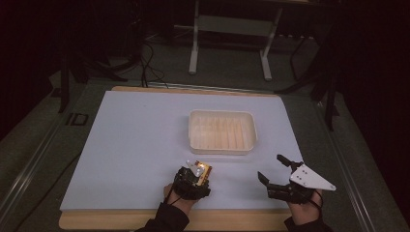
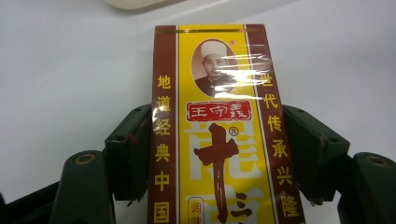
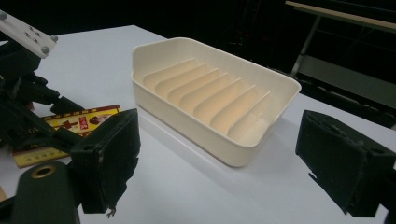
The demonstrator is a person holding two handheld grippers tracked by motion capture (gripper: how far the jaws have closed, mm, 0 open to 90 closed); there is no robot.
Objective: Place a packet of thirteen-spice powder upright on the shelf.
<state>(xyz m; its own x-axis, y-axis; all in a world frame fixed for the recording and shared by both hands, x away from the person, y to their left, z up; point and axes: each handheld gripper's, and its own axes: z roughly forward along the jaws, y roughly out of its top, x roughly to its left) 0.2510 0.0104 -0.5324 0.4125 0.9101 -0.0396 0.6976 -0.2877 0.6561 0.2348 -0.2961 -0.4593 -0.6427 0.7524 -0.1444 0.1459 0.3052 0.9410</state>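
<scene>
Your left claw (image 2: 217,154) is clamped on the yellow-and-maroon seasoning box (image 2: 219,126), its pads pressing both long sides; the box lies on the white tabletop (image 1: 135,145) near your edge, just in front of the cream ribbed tray (image 1: 222,131). Your right claw (image 1: 273,168) hovers to the right with its jaws spread wide, nothing between them, the tray's corner ahead of it.
</scene>
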